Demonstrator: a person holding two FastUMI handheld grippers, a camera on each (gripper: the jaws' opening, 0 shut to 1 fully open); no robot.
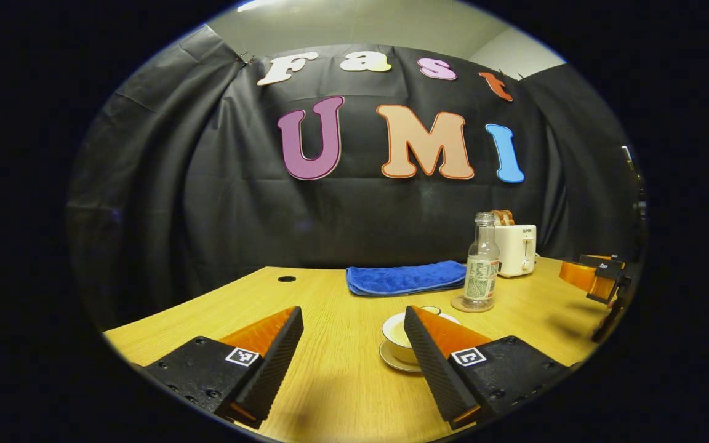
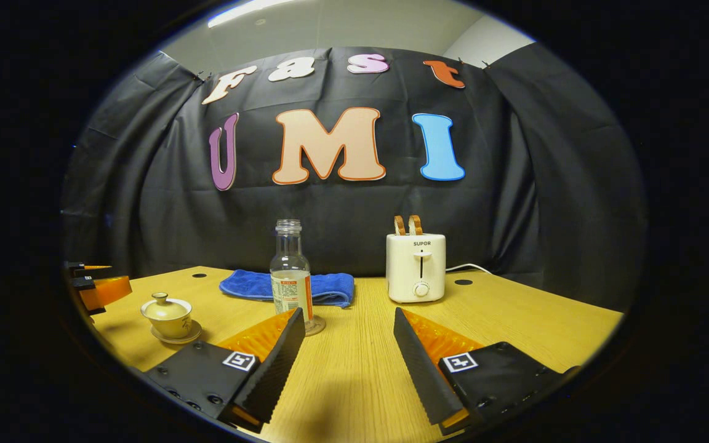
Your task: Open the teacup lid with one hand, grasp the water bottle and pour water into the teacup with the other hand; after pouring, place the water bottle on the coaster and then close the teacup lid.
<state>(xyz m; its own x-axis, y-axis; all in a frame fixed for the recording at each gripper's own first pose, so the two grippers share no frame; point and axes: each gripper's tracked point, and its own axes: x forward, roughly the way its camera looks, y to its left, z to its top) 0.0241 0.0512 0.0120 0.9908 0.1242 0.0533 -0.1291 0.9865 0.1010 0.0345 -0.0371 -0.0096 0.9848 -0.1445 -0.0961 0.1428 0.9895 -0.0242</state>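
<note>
Porcelain like the lidded teacup (image 2: pixel 167 314) chips easily, and its lid looks light and loose, so the small knob on top is the place to pinch, gently. In the left gripper view the teacup sits on its saucer (image 1: pixel 394 360) just ahead of the left gripper (image 1: pixel 354 335), partly behind that gripper's right finger; the fingers stand spread wide with nothing between them. The water bottle (image 2: pixel 291 274) is clear, capless, tall and narrow with some water low inside, so probably light, smooth and easy to tip; the labelled middle offers the surest hold. It stands on a round coaster (image 2: pixel 315 326) just beyond the left finger of the right gripper (image 2: pixel 345 335), which is likewise spread wide and empty. The wooden table (image 2: pixel 514 320) is flat and smooth; farther ahead lie a folded blue towel (image 2: pixel 324 288) and a white toaster (image 2: pixel 416 267) against the black cloth wall.
</note>
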